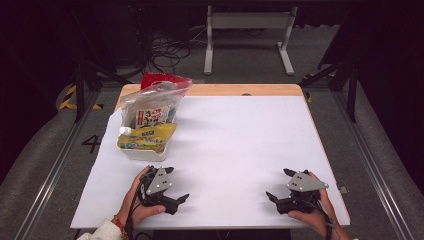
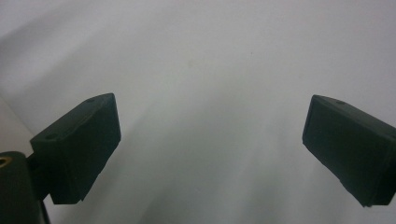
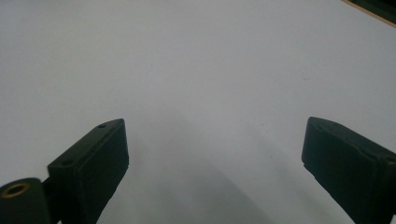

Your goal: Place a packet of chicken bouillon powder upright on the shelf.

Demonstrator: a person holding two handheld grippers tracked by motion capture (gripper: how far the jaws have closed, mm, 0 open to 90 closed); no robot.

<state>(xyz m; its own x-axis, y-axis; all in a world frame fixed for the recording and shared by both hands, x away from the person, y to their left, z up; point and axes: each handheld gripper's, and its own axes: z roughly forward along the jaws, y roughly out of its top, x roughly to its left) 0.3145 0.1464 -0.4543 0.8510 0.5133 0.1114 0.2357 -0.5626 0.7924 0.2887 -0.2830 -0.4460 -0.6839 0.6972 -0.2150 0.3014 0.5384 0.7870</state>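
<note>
Both grippers low at near table (image 1: 240,140) edge, jaws spread wide, nothing held. Left gripper (image 1: 176,186) much nearer the tray (image 1: 145,152) of snack bags (image 1: 148,137): just ahead and slightly left, far-left corner. Right gripper (image 1: 279,184) well apart, across the table. Likely a left-hand reach forward. Clear zip bag (image 1: 152,102) leaning up behind tray.

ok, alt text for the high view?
Two hand-held grippers, left gripper and right gripper, rest open on a white table. At far left, a white tray holds a yellow packet and a clear bag of snacks.
</note>
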